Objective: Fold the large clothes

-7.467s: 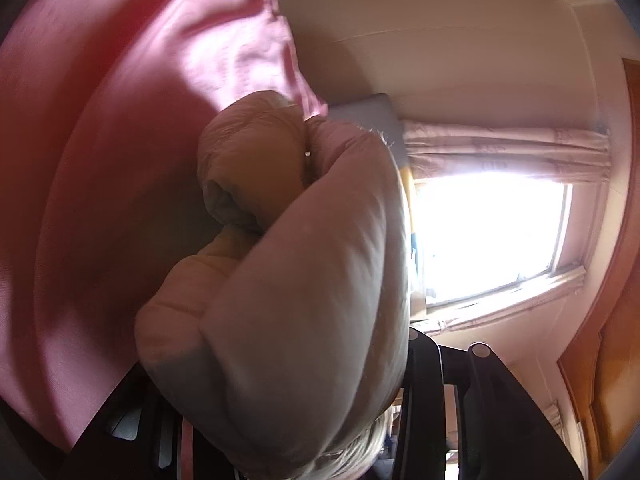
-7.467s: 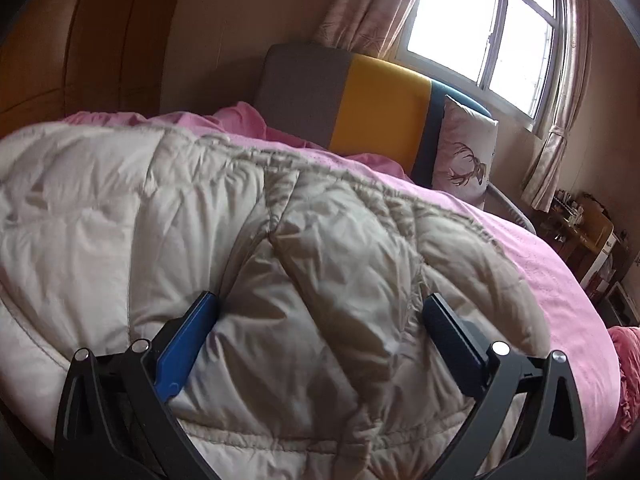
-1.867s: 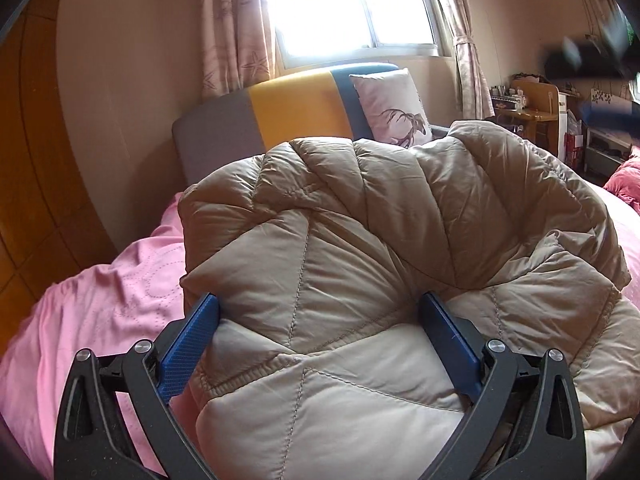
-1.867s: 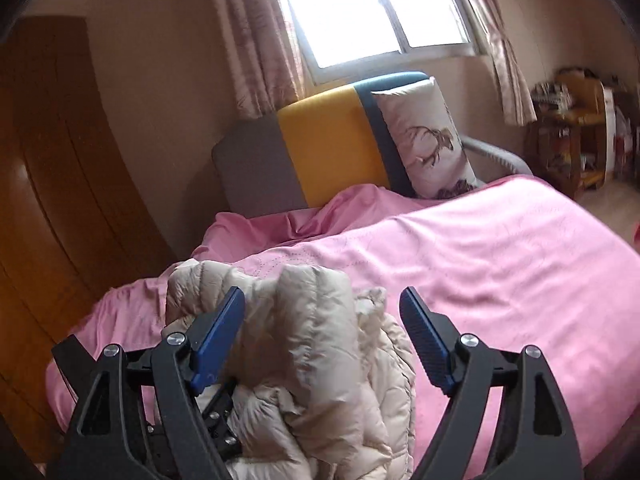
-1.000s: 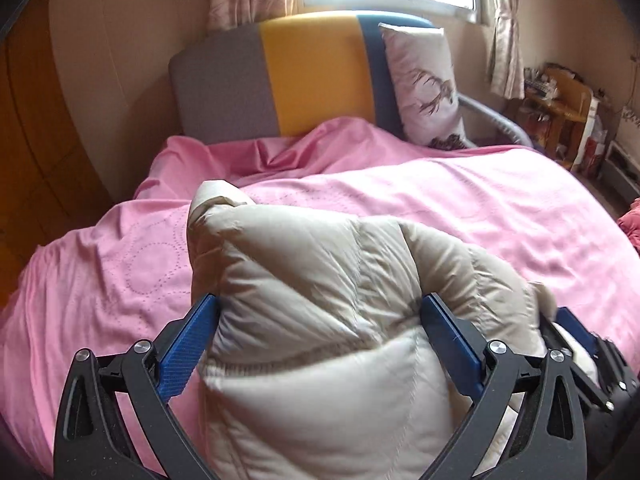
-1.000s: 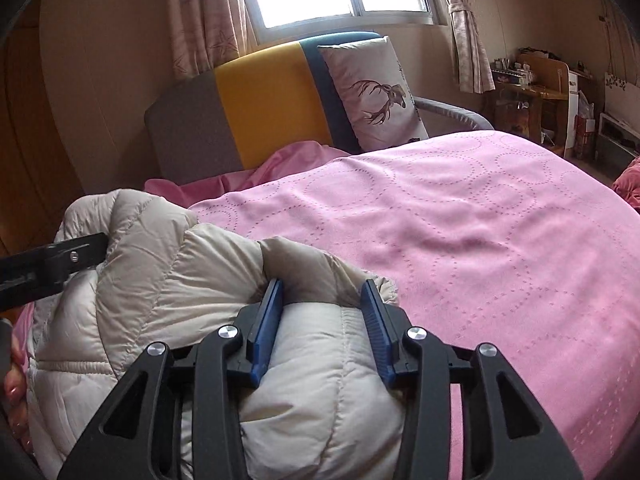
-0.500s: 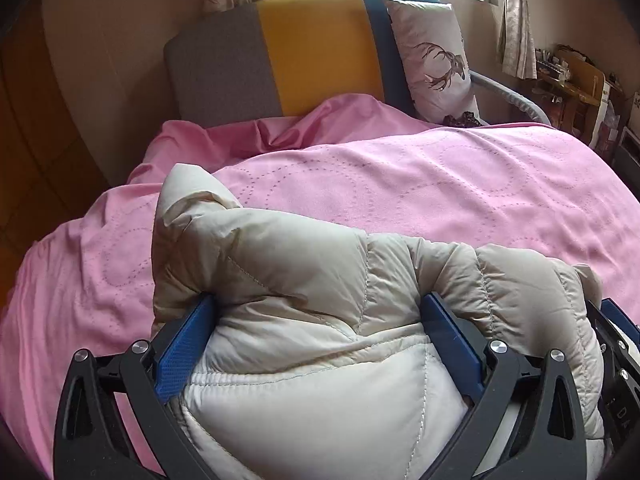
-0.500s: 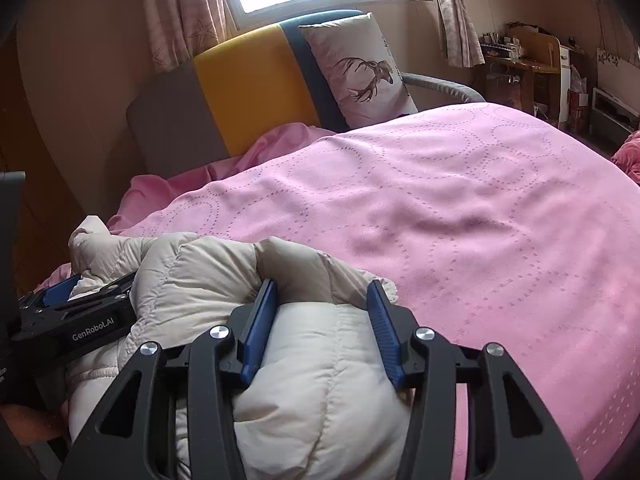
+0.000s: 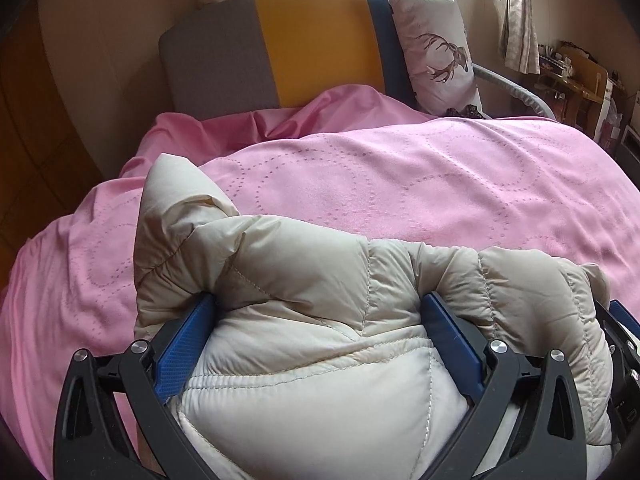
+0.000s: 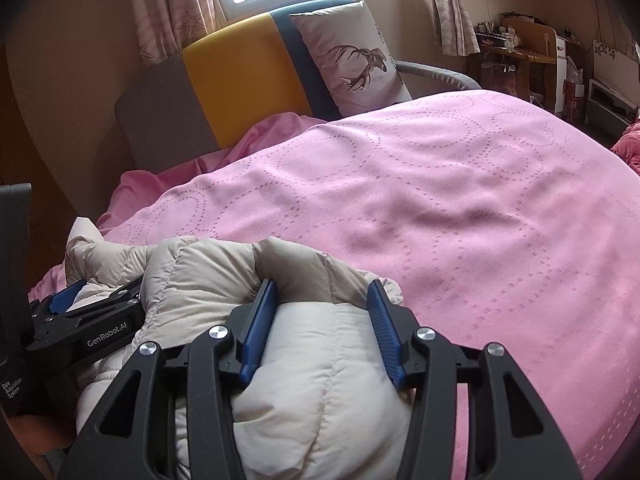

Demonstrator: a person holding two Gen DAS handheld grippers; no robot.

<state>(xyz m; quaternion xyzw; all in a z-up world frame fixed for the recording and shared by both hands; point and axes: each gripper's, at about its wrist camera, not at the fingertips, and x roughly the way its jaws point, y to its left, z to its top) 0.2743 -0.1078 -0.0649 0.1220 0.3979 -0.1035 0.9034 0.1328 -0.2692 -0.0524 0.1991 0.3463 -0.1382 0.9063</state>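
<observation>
The left gripper [image 9: 318, 334] is wide and the right gripper [image 10: 322, 320] half closed, both squeezing the coat [image 9: 320, 280] on the bed [image 9: 440, 184].

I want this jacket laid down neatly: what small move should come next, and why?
Probably lower the bundle the rest of the way onto the pink bedspread. Both the left gripper and the right gripper pinch thick folds of the cream puffer jacket, which already sits low at the bed's near edge.
</observation>
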